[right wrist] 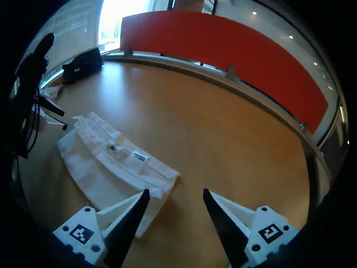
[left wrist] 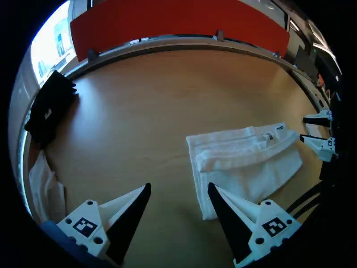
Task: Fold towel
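Observation:
A white towel (left wrist: 245,165), folded into a thick rectangle with a small label on top, lies flat on the wooden table (left wrist: 147,116). My left gripper (left wrist: 178,187) hovers open just short of it, and its right finger overlaps the towel's near edge. In the left gripper view the right gripper (left wrist: 317,131) stands at the towel's far right end, fingers apart. In the right gripper view the towel (right wrist: 111,165) lies to the left, and my right gripper (right wrist: 175,193) is open beside its near corner. The left gripper (right wrist: 51,117) shows at the towel's far end. Nothing sits between either pair of fingers.
A black bag (left wrist: 51,107) (right wrist: 82,64) rests on the table's far corner, with a crumpled white cloth (left wrist: 44,187) (right wrist: 51,91) near it. A red panel (left wrist: 178,22) (right wrist: 232,49) runs along the table's back edge.

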Tool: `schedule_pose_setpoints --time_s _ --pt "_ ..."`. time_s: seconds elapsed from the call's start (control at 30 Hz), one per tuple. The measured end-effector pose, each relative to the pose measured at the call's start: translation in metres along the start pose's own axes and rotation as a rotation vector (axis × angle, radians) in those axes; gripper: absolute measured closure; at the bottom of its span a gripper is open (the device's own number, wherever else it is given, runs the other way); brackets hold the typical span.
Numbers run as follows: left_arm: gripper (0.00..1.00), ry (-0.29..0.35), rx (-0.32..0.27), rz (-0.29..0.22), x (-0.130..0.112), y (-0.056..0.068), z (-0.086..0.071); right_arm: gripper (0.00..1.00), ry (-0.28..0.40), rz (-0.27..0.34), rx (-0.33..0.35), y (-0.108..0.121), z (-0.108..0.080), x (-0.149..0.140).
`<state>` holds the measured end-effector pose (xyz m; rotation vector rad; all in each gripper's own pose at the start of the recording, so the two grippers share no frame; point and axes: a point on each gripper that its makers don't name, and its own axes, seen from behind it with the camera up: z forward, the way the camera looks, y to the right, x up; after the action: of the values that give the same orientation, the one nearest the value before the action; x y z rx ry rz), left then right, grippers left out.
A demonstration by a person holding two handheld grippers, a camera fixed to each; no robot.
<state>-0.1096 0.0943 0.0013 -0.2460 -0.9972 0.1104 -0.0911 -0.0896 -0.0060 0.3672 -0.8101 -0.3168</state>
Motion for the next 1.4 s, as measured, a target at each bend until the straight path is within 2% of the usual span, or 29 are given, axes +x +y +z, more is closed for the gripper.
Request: schedule_pose_setpoints --time_s 0.27,0.47,0.7,0.93,1.13,1.4 --pt "0.06 -0.005 0.026 -0.089 -0.036 -0.017 -0.033 0.07 0.029 -0.013 0.041 -0.023 -0.005 0.009" --pt "0.06 -0.012 0.056 -0.148 -0.066 -0.029 -0.055 0.07 0.049 -0.025 0.101 -0.057 0.000 0.021" --pt "0.06 -0.008 0.079 -0.219 -0.090 -0.042 -0.075 0.07 0.054 -0.069 0.166 -0.099 0.011 0.033" --pt "0.06 0.002 0.101 -0.261 -0.104 -0.054 -0.089 0.07 0.056 -0.096 0.221 -0.134 0.020 0.043" --pt "0.06 -0.002 0.110 -0.294 -0.117 -0.061 -0.095 0.07 0.046 -0.114 0.265 -0.161 0.025 0.043" --pt "0.06 -0.009 0.111 -0.319 -0.128 -0.064 -0.097 0.07 0.015 -0.123 0.292 -0.176 0.028 0.030"
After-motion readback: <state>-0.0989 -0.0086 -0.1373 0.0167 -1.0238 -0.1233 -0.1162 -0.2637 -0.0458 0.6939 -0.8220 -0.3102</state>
